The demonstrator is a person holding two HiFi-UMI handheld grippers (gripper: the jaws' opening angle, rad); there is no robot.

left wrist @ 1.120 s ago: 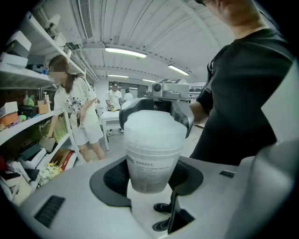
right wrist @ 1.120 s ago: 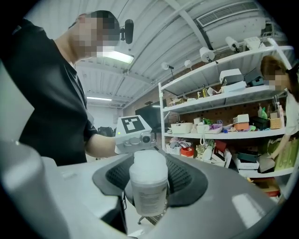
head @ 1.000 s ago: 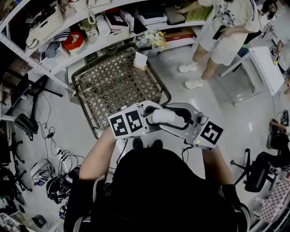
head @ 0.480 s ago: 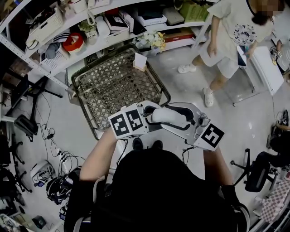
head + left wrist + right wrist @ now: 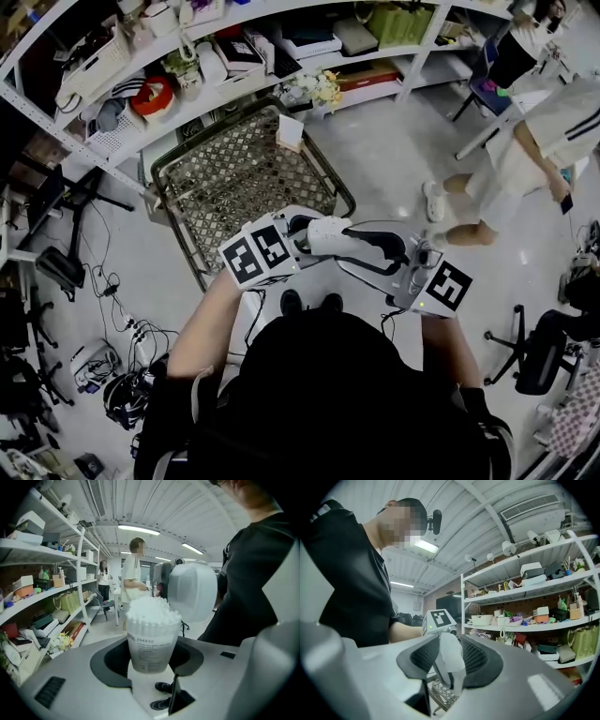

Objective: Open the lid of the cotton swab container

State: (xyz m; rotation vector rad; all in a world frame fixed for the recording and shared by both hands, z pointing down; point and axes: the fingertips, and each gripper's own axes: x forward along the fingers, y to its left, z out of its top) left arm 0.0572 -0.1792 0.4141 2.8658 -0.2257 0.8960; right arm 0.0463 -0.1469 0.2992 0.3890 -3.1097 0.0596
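The cotton swab container (image 5: 152, 644) was hard to make out from the head view. There only a white shape showed between the two marker cubes, and the wearer's dark shirt (image 5: 328, 403) filled the lower middle of the frame. The left gripper view showed it plainly. The left gripper (image 5: 151, 662) had its fingers clamped on the base of the clear tub. The tub was packed to the brim with swabs (image 5: 152, 611), and its white lid (image 5: 193, 590) stood swung up to the right, off the mouth. In the right gripper view the right gripper (image 5: 450, 663) had just been closing its fingers. The lid, seen edge-on, filled the gap between the dark pads, which pressed it from both sides and hid the tub behind. Everything was held in the air above a pale floor (image 5: 394, 159). A wire-mesh basket (image 5: 244, 173) stood on that floor just ahead, with crowded white shelves (image 5: 234, 75) beyond it and cables (image 5: 122, 323) trailing at the left. A second person (image 5: 539, 141) was cut off by the right edge, with open floor between that person and the basket.
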